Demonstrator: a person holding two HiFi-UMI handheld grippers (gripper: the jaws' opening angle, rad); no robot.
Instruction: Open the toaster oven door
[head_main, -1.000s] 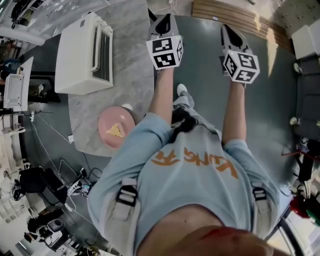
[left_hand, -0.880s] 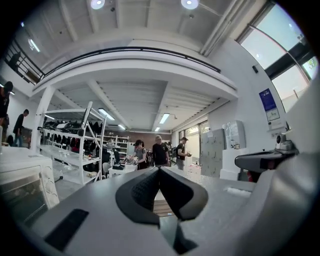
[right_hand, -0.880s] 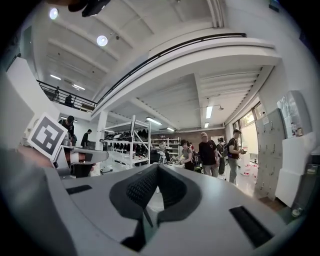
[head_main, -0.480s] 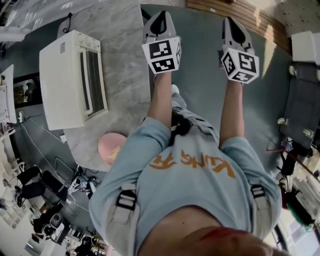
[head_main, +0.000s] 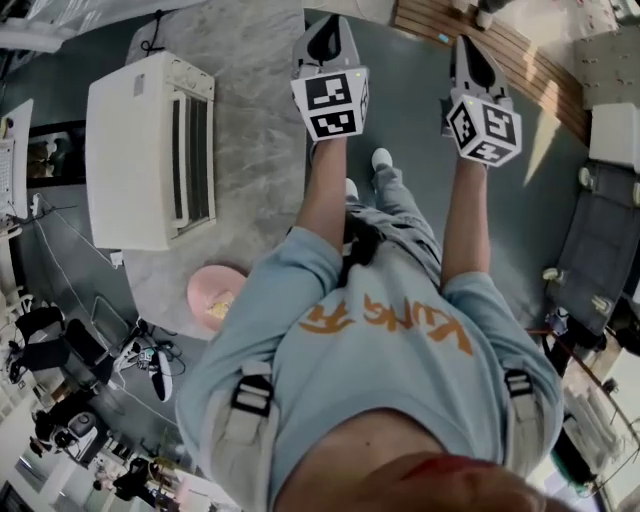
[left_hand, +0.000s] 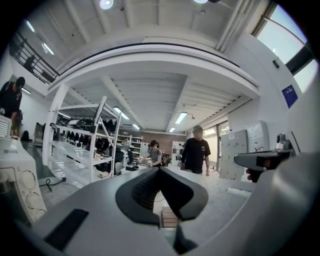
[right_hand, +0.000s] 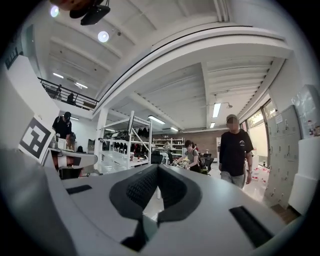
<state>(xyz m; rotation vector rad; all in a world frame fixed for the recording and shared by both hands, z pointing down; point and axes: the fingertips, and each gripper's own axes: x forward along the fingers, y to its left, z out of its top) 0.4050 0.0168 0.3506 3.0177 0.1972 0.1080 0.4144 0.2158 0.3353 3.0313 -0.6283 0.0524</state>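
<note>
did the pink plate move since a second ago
No. The pink plate still sits at the marble table's end near the toaster oven; only the camera shifted.

This is a big open lab or workshop hall, not a home. The ceiling (left_hand: 150, 85) is high, with white beams and strip lights (left_hand: 181, 118), and a railed gallery (right_hand: 75, 97) runs along the far left wall. Open metal shelves (left_hand: 85, 145) hold gear. Beyond them people (left_hand: 154, 152) stand at benches, and grey lockers (right_hand: 285, 160) line the right side. On the grey floor (head_main: 410, 110) a marble-topped counter (head_main: 250, 120) with a white oven (head_main: 130, 150) stands on its own — cables (head_main: 140, 335) and office chairs (head_main: 45, 340) lie near it.
</note>
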